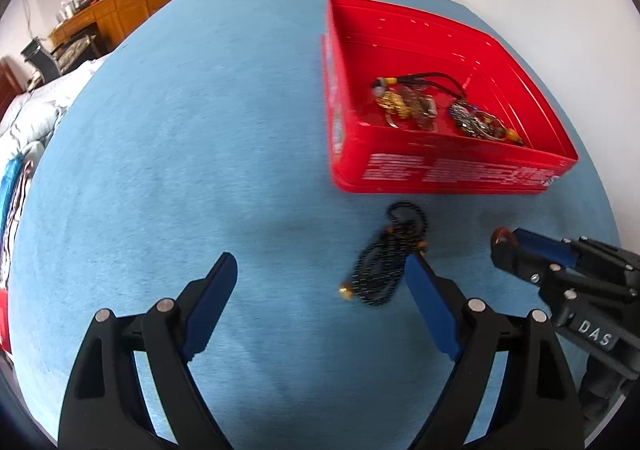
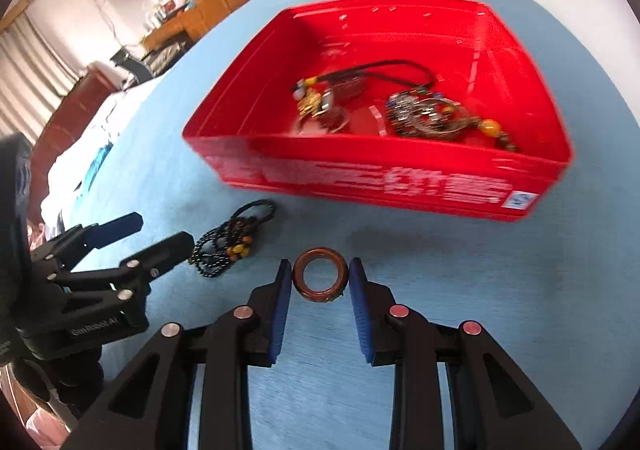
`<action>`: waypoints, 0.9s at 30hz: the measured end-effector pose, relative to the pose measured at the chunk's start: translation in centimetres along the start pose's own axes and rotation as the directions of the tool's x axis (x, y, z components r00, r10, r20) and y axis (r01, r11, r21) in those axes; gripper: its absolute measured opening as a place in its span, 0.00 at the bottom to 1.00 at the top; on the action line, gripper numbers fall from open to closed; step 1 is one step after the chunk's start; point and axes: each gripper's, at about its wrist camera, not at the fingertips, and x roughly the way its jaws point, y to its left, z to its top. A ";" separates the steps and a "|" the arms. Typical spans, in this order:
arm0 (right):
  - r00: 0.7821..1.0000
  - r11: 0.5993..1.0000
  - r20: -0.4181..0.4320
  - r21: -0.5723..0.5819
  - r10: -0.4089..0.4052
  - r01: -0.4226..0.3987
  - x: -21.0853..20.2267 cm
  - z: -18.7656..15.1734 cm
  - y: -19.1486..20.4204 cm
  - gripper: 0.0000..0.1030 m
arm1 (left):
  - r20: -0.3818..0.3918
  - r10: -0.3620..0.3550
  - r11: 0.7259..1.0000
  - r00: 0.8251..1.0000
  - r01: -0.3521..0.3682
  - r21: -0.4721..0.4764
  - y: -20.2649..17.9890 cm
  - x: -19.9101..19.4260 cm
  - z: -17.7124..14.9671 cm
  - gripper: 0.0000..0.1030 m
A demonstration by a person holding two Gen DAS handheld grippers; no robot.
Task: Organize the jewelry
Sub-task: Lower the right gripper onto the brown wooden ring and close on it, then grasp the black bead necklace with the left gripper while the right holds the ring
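Brown ring (image 2: pixel 319 281) sits clamped between the blue pads of the right gripper (image 2: pixel 319 282), its hole facing the wrist camera, above the blue cloth (image 2: pixel 440 290) just before the red tray (image 2: pixel 380 178). Black beaded necklace (image 1: pixel 384 262) lies bunched on the cloth, long axis running toward the tray, touching the right finger of the wide-open left gripper (image 1: pixel 320 282).

Left gripper (image 1: pixel 320 286): black angular linkage arms, blue pads lining the fingers (image 1: pixel 212 306), round silver pins at the joints. Body lettered "GenRobot.AI" in white.

Right gripper (image 2: pixel 319 282): same black frame, ribbed blue pads, reddish-tinted pins. White "DAS" marking on its housing.
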 end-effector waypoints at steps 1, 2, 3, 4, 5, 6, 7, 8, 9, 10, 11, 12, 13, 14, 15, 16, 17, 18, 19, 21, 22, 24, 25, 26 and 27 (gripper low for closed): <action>1.000 1.000 0.004 0.006 0.001 -0.001 -0.2 -0.1 -0.4 0.28 | -0.002 0.004 1.000 1.000 -0.004 0.008 -0.4 0.1 0.1 0.83; 1.000 1.000 0.004 0.010 0.001 -0.001 -0.2 -0.2 -0.6 0.28 | -0.006 0.010 1.000 1.000 -0.010 0.016 -0.9 0.3 0.1 0.83; 1.000 1.000 0.003 0.013 0.001 -0.001 -0.1 -0.3 -0.9 0.28 | -0.011 0.014 1.000 1.000 -0.014 0.018 -1.1 0.5 0.2 0.83; 1.000 1.000 0.001 0.013 0.001 -0.001 -0.1 -0.3 -1.1 0.28 | -0.016 0.015 1.000 1.000 -0.014 0.019 -1.4 0.7 0.3 0.83; 1.000 1.000 -0.006 0.015 0.004 -0.004 0.0 -0.4 -1.3 0.28 | -0.022 0.013 1.000 1.000 -0.012 0.020 -1.7 0.9 0.4 0.83; 1.000 1.000 -0.010 0.015 0.009 -0.008 0.2 -0.5 -1.3 0.28 | -0.029 0.011 1.000 1.000 -0.011 0.022 -2.0 1.1 0.4 0.83; 1.000 1.000 -0.013 0.014 0.014 -0.014 0.2 -0.6 -1.4 0.28 | -0.034 0.014 1.000 0.999 -0.013 0.025 -2.2 1.3 0.5 0.83; 1.000 1.000 -0.015 0.014 0.019 -0.019 0.2 -0.7 -1.5 0.28 | -0.040 0.016 0.999 0.999 -0.015 0.028 -2.4 1.5 0.5 0.83; 1.000 1.000 -0.016 0.013 0.020 -0.020 0.2 -0.7 -1.5 0.28 | -0.046 0.017 0.999 0.999 -0.015 0.030 -2.6 1.7 0.5 0.83; 1.000 1.000 -0.015 0.012 0.024 -0.024 0.2 -0.7 -1.5 0.28 | -0.054 0.015 0.999 0.998 -0.013 0.034 -2.7 1.9 0.6 0.83; 1.000 1.000 -0.015 0.010 0.028 -0.027 0.2 -0.7 -1.5 0.28 | -0.064 0.009 0.999 0.998 -0.007 0.036 -2.9 2.1 0.5 0.82; 0.999 0.999 -0.015 0.010 0.031 -0.031 0.1 -0.8 -1.7 0.28 | -0.070 0.007 0.999 0.998 -0.004 0.035 -3.0 2.3 0.5 0.81; 0.999 0.999 -0.014 0.010 0.033 -0.032 0.1 -0.8 -1.8 0.28 | -0.077 0.004 0.999 0.997 -0.001 0.035 -3.0 2.5 0.5 0.79; 0.999 0.999 -0.014 0.012 0.034 -0.033 0.0 -0.7 -1.9 0.28 | -0.085 0.000 0.999 0.996 0.003 0.035 -3.1 2.7 0.5 0.75; 0.999 0.999 -0.013 0.014 0.034 -0.034 0.2 -0.4 -2.0 0.28 | -0.097 -0.005 0.999 0.995 0.008 0.034 -3.0 3.0 0.5 0.71; 0.999 0.999 -0.013 0.017 0.035 -0.035 0.2 -0.4 -2.1 0.28 | -0.104 -0.005 0.999 0.995 0.009 0.035 -3.1 3.2 0.4 0.71; 0.999 0.999 -0.012 0.020 0.035 -0.035 0.2 -0.3 -2.1 0.28 | -0.104 0.003 0.999 0.995 0.002 0.043 -3.1 3.3 0.4 0.69; 0.999 0.999 -0.012 0.022 0.036 -0.035 0.1 -0.5 -2.2 0.28 | -0.103 0.007 0.999 0.995 -0.002 0.050 -3.2 3.4 0.4 0.68; 0.999 0.999 -0.011 0.024 0.036 -0.035 0.1 -0.5 -2.3 0.28 | -0.104 0.006 0.998 0.995 0.000 0.057 -3.3 3.5 0.4 0.68; 0.999 0.999 -0.013 0.027 0.036 -0.036 0.1 -0.5 -2.3 0.28 | -0.113 -0.023 0.997 0.993 0.030 0.066 -3.5 3.7 0.5 0.68; 0.999 0.999 -0.014 0.028 0.037 -0.036 0.1 -0.5 -2.3 0.28 | -0.113 -0.027 0.997 0.993 0.035 0.070 -3.6 3.7 0.6 0.68; 0.999 0.999 -0.017 0.029 0.037 -0.036 0.2 -0.5 -2.3 0.28 | -0.113 -0.031 0.996 0.993 0.041 0.085 -3.8 3.9 0.7 0.67; 0.999 0.999 -0.018 0.029 0.037 -0.036 0.3 -0.5 -2.3 0.28 | -0.110 -0.025 0.996 0.994 0.034 0.088 -3.9 3.9 0.7 0.65; 0.999 0.999 -0.018 0.030 0.037 -0.037 0.3 -0.5 -2.3 0.28 | -0.103 -0.017 0.995 0.995 0.027 0.096 -4.0 3.9 0.6 0.58; 0.999 0.999 -0.018 0.031 0.038 -0.037 0.3 -0.5 -2.4 0.28 | -0.101 -0.019 0.995 0.995 0.029 0.097 -4.1 3.9 0.7 0.51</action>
